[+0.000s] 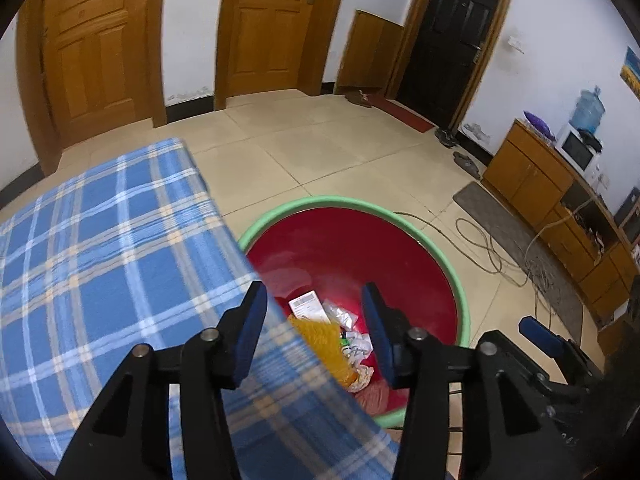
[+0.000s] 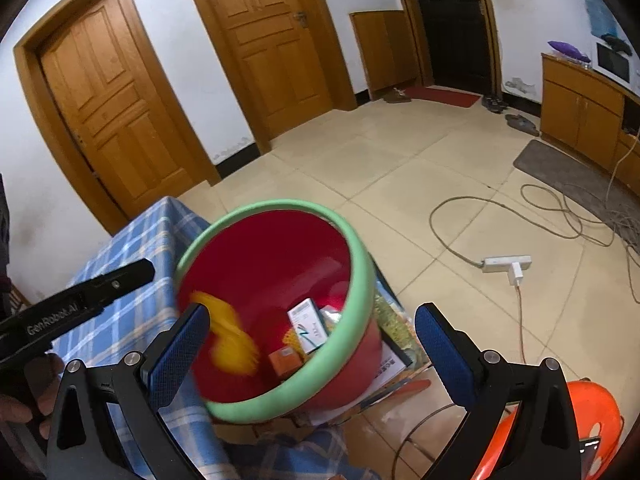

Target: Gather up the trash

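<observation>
Left: blue plaid cloth (image 1: pixel 100 248). Left gripper (image 1: pixel 316 320) partly open, empty, above red bin (image 2: pixel 256 264) just right of cloth. Yellow wrapper (image 2: pixel 232 336), blurred, inside bin among boxes and paper. Right gripper (image 2: pixel 312 332) spread wide, empty, beside bin.

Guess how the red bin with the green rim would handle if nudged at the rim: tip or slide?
The red bin probably tips readily: it looks tall, narrowing downward. It seems light, holding only boxes and wrappers. Its rounded green rim may slip from the pads.
</observation>
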Motion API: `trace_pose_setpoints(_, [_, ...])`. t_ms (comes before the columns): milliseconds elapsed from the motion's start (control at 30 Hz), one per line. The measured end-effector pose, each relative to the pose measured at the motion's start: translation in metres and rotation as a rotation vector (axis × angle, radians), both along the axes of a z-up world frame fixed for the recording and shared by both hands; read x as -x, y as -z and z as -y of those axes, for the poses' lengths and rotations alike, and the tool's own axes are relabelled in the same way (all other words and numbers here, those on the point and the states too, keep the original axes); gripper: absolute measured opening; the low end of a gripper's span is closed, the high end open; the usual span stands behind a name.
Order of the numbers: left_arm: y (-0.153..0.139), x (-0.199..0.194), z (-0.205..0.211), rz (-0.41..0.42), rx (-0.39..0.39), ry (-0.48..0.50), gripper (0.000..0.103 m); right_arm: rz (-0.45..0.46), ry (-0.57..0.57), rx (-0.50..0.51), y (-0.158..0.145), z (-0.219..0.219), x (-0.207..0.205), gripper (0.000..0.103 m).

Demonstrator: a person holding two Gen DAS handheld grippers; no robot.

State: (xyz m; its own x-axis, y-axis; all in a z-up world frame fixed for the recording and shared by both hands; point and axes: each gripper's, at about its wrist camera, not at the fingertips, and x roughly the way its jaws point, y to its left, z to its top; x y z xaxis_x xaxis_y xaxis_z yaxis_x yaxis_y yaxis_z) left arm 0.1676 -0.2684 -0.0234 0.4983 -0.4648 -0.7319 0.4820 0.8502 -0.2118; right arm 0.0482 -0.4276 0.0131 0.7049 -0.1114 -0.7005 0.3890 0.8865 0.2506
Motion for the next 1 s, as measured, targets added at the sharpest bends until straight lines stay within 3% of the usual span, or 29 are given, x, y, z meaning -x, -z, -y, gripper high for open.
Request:
trace_pose_setpoints(100, [-0.004, 0.006, -0.019, -0.004, 0.004, -0.042, 0.057, 0.014, -0.039, 0.007, -0.009, -0.016, 0.002, 0.102])
trace_pose_setpoints(400, [-0.024, 0.039, -0.093, 0.001, 0.005, -0.169, 0.066, 0.061, -0.165, 0.007, -0.034, -0.074, 0.011, 0.102])
trace_pose_setpoints(533, [-0.039, 0.058, -0.13, 0.032, 0.002, -0.241, 0.071, 0.063, -0.216, -0.019, -0.038, -0.098, 0.018, 0.102])
trace_pose_setpoints(1000, [-0.059, 0.132, -0.215, 0.153, -0.065, -0.437, 0.081, 0.09, -0.315, 0.036, -0.055, -0.179, 0.056, 0.102])
